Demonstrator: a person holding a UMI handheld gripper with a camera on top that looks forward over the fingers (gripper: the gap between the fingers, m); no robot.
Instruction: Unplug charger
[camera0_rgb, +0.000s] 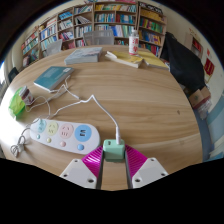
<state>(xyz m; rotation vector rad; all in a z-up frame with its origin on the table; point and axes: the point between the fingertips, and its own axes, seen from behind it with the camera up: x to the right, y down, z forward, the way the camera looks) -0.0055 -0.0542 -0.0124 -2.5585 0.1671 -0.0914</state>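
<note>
A mint-green charger (113, 149) sits between the tips of my gripper (113, 153). Both pink pads (93, 162) press on its sides, so the gripper is shut on it. The charger is clear of the white power strip (60, 131), which lies on the wooden table just left of the fingers. A white cable (103, 108) runs from the top of the charger away across the table and curves left toward a green object (18, 103).
A round wooden table (150, 100) carries a blue book (52, 78), more books (135, 60) and a bottle (133, 42) at the far side. A black chair (185, 60) stands at the right. Bookshelves (100, 20) line the back wall.
</note>
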